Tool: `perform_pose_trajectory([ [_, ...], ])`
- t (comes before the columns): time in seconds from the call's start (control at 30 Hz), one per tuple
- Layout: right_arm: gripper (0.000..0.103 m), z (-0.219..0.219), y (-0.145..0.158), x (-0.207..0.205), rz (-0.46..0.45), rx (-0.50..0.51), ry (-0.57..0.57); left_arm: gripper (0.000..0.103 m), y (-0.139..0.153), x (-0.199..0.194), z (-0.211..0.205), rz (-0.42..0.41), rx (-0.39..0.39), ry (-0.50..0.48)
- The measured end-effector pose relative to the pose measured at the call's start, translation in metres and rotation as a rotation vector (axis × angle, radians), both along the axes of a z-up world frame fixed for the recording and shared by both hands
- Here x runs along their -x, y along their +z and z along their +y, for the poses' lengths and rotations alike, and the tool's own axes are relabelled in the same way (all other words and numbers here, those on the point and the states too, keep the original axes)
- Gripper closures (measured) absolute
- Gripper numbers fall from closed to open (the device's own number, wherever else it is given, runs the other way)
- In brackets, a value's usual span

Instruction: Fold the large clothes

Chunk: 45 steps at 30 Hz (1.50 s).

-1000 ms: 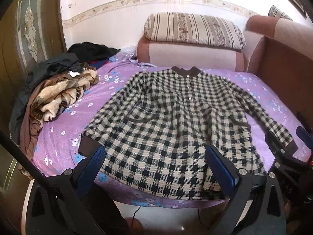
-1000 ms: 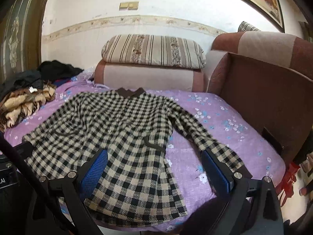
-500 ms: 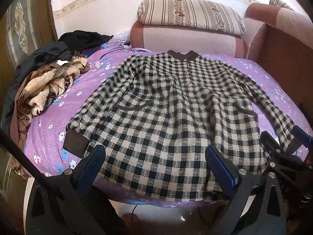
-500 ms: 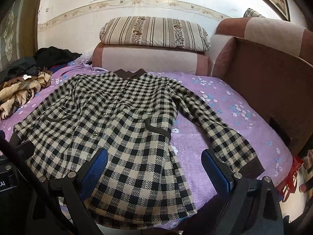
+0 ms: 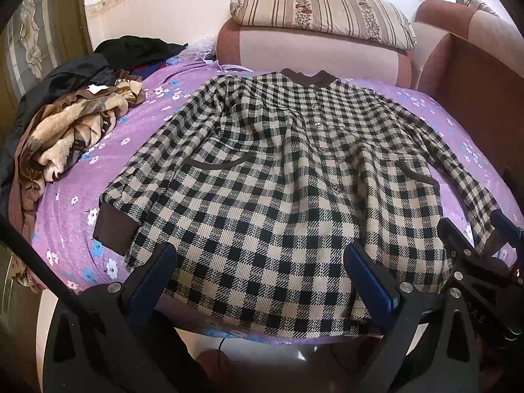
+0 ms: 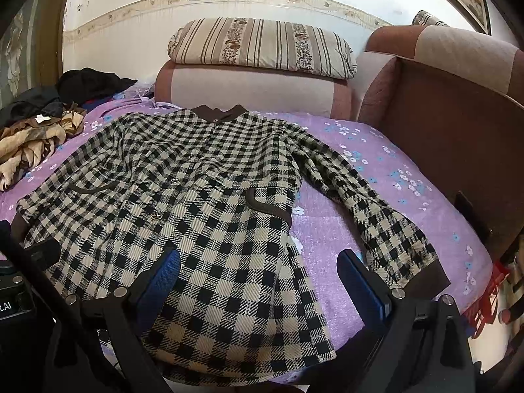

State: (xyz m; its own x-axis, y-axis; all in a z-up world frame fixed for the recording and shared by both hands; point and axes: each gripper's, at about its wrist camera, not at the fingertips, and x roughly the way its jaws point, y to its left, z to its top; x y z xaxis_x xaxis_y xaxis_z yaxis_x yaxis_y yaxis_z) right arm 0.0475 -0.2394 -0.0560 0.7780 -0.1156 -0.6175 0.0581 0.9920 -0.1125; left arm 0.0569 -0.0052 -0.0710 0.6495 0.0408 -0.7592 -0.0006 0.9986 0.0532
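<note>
On the bed (image 5: pixel 75 177), a pile of clothes (image 5: pixel 65 131) lies left. The checked coat (image 5: pixel 278 180) lies flat, collar far, hem toward both grippers. The left gripper (image 5: pixel 262 268) and right gripper (image 6: pixel 258 271) hover over the hem, fingers released, empty; right is nearer the right sleeve (image 6: pixel 376 216).

The coat (image 5: pixel 271 177) lay flat on the bed (image 5: pixel 65 229), collar toward the sofa cushion (image 5: pixel 311 52) behind it; a pillow (image 5: pixel 324 9) sat on that cushion; a heap of clothes (image 5: pixel 68 131) lay left of the coat; both sleeves spread outward.
</note>
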Motion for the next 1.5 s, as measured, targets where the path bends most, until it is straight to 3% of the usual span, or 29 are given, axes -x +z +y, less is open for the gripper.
perform_pose_trajectory([
  [1.27, 0.004, 0.01, -0.025, -0.019, 0.078, 0.014, 0.029, 0.002, -0.027, -0.021, 0.017, 0.081, 0.046, 0.048],
  [1.5, 0.004, 0.016, -0.03, -0.024, 0.092, 0.018, 0.054, 0.002, -0.023, -0.037, 0.057, 0.061, 0.039, 0.139],
])
